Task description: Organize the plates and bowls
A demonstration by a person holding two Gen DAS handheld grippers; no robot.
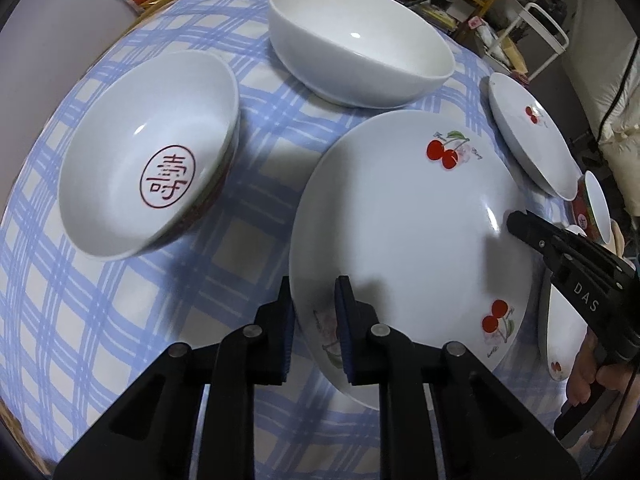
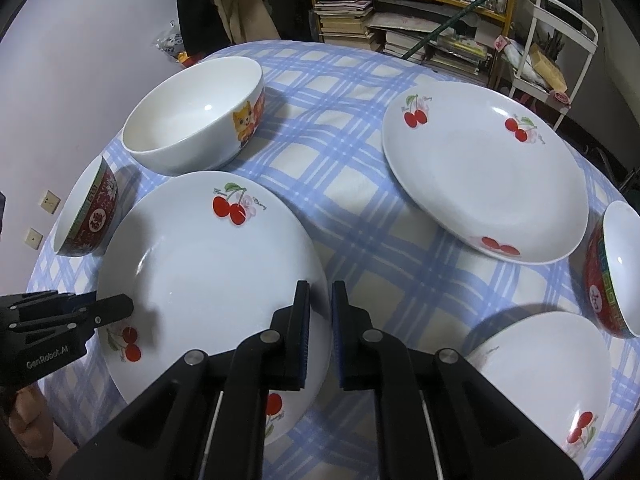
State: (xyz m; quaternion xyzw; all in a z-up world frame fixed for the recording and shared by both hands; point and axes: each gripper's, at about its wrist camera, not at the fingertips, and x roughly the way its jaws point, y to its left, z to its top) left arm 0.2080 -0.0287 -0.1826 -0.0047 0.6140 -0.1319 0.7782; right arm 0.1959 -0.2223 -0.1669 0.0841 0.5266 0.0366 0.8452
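Note:
A large white cherry plate [image 1: 408, 216] is held between both grippers above the blue checked tablecloth [image 1: 120, 320]. My left gripper [image 1: 314, 320] straddles its near left rim, jaws closed on the rim. My right gripper [image 2: 320, 320] grips the same plate [image 2: 208, 272] at its right rim; it shows in the left wrist view [image 1: 516, 220] too. The left gripper shows in the right wrist view [image 2: 120, 306]. A second cherry plate [image 2: 484, 172] lies at the right and a third [image 2: 548, 376] at the near right.
A red-stamped bowl [image 1: 148, 156] sits left, a plain white bowl [image 1: 360, 44] behind. In the right wrist view it shows a cat picture [image 2: 200, 116]. A red-patterned bowl [image 2: 616, 272] stands far right. Shelves with books [image 2: 400, 28] and a white rack [image 2: 560, 40] stand beyond the table.

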